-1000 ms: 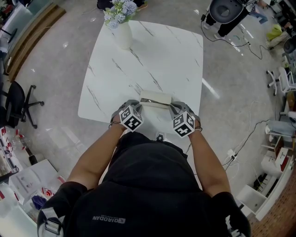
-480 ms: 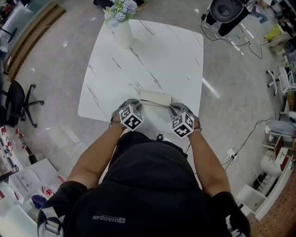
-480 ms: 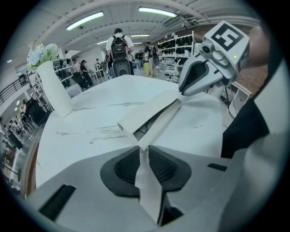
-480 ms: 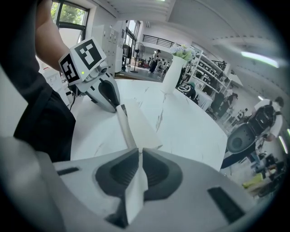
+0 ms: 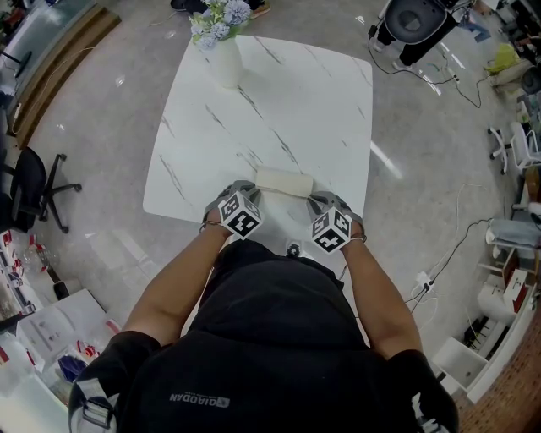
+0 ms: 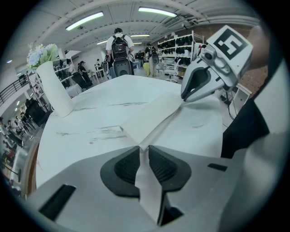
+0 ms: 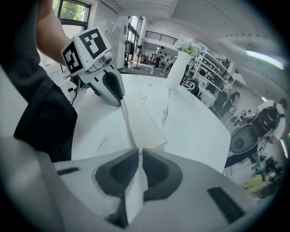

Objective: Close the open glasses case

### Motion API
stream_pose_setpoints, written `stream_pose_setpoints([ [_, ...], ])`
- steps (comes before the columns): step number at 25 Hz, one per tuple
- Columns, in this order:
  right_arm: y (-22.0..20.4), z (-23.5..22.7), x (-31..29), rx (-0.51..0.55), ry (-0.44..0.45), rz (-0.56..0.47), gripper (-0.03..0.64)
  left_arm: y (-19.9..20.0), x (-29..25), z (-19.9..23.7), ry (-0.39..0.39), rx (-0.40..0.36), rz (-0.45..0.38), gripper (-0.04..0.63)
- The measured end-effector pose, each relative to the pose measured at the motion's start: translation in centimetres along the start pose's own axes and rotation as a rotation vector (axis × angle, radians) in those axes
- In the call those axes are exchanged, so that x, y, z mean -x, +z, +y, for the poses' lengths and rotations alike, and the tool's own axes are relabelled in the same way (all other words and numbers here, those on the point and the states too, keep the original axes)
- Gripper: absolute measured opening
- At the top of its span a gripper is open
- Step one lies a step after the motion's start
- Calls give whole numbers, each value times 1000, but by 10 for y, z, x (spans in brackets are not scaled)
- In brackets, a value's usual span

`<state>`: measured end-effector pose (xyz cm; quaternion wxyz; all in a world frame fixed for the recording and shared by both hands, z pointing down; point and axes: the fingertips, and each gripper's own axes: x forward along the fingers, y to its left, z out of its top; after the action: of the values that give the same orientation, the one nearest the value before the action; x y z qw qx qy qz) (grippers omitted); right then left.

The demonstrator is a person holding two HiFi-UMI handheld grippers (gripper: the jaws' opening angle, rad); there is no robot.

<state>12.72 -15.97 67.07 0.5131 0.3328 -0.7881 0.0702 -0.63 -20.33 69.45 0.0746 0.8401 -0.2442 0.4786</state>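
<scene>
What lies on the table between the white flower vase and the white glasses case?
Nothing. In the head view, the white marble table is bare from the white flower vase to the white glasses case.

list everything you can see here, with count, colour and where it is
table: 1, white marble, on the grey floor
case: 1, white, at the table's near edge, between the grippers
vase: 1, white, table's far left corner
flowers: 1 bunch, pale blue and white, in the vase
chair: 1, black, floor left of the table
machine: 1, black, floor past the table's far right corner
left gripper: 1, grey, shut on the case's left end
right gripper: 1, grey, shut on the case's right end
</scene>
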Motion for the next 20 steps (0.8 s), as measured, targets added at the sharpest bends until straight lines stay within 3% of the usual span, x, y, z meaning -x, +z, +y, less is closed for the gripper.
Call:
stream_pose_setpoints([
  [12, 1, -1, 4, -26, 17, -10, 25, 1, 6, 0, -3, 11, -9, 66],
  [20, 14, -10, 31, -52, -25, -82, 25, 14, 45, 5, 14, 38, -89, 64],
])
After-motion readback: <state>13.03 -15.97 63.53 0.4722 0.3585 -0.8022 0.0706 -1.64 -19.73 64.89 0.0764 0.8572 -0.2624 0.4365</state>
